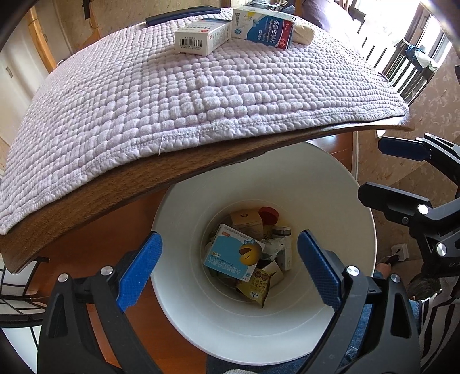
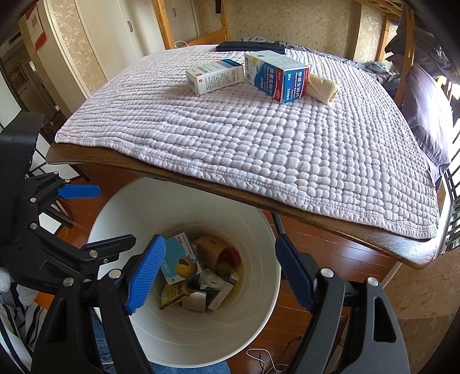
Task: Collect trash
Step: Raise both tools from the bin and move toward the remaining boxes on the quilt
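Below, white round plastic bin (image 1: 287, 325) on wood floor (image 2: 330, 256), part under table edge (image 1: 143, 178); inside, jumbled cartons, blue-yellow box (image 1: 233, 256), yellow packet (image 1: 256, 284). Left gripper (image 1: 230, 267) and right gripper (image 2: 220, 272) over bin, blue ribbed fingers (image 1: 141, 270) wide apart, empty. On table, lilac waffle-quilted cloth (image 2: 258, 138): white carton (image 2: 214, 76), blue-white carton (image 2: 276, 74), beige roll (image 2: 322, 85). Patterned wallpaper (image 2: 302, 23), wooden frames behind.

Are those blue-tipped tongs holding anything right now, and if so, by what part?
Nothing is held. The left tongs and right tongs both stand open and empty above the bin.
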